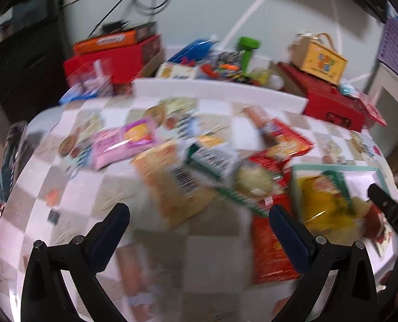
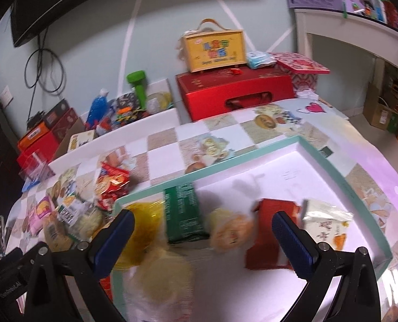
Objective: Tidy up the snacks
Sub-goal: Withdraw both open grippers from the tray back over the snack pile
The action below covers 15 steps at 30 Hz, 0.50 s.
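Along the far edge of the worktop [image 2: 161,158] a white ledge [image 2: 134,131] carries clutter, and behind it sit a red case [image 2: 233,94] with a yellow box [image 2: 215,49] on top; the right side of the checked cloth runs bare toward the rounded corner. On the cloth lies a shallow mint-rimmed tray [image 2: 341,169], its far and right part white and unoccupied, so most free room is there. Near its front edge rest a yellow bag [image 2: 145,220], a dark green packet [image 2: 184,212], a pale round snack [image 2: 232,230], a red packet [image 2: 268,238] and a white packet [image 2: 326,222], side by side, some blurred. A further pale bag [image 2: 164,276] lies nearest the camera, too smeared to read.

Left of the tray, loose snacks crowd the cloth: a pink packet [image 1: 110,145], an orange barcoded packet [image 1: 177,182], a green-and-white packet [image 1: 215,158] and red bags [image 1: 287,145], overlapping; bare cloth lies in front of and left of them.

The left gripper [image 1: 199,220] is spread wide, holding nothing, above the bare cloth just short of the orange packet. The right gripper [image 2: 203,228] is likewise wide apart and empty, poised over the tray's front row, the green packet and the round snack showing between its fingers [image 2: 295,241]; contact cannot be told through the blur
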Each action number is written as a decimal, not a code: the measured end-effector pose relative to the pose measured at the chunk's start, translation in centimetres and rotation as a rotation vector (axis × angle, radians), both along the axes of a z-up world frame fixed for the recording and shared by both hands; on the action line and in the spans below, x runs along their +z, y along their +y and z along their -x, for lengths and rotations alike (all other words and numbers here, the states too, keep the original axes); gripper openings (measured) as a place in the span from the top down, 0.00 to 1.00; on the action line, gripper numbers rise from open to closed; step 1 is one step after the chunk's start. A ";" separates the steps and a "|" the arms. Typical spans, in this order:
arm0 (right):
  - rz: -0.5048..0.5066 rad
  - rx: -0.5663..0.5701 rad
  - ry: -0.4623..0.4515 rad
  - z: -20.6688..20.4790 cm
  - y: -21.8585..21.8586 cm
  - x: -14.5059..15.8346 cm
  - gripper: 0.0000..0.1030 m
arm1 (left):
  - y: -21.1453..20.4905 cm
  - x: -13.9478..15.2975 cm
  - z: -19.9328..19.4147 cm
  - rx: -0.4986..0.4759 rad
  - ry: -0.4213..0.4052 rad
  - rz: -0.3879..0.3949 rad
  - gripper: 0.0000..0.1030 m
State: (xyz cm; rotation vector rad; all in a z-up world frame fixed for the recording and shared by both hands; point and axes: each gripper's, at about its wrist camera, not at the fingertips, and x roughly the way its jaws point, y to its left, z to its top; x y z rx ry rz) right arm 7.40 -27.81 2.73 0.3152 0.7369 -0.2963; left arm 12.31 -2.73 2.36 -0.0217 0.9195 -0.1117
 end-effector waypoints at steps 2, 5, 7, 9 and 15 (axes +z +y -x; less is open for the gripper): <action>-0.012 0.037 0.002 -0.4 1.2 -0.1 0.00 | 1.8 -0.7 -0.2 0.043 0.026 -0.002 0.00; -0.019 0.082 0.005 -1.0 3.1 -0.2 0.00 | 4.4 -1.1 -0.3 0.106 0.045 0.013 0.00; -0.020 0.108 0.004 -1.3 4.3 -0.1 0.00 | 5.7 -1.1 -0.2 0.132 0.046 0.018 0.00; -0.021 0.146 -0.001 -1.6 5.8 0.0 0.00 | 6.8 -1.1 0.0 0.155 0.047 0.019 0.00; -0.016 0.239 0.000 -2.2 10.3 0.0 0.00 | 8.9 -1.3 0.2 0.185 0.055 0.035 0.00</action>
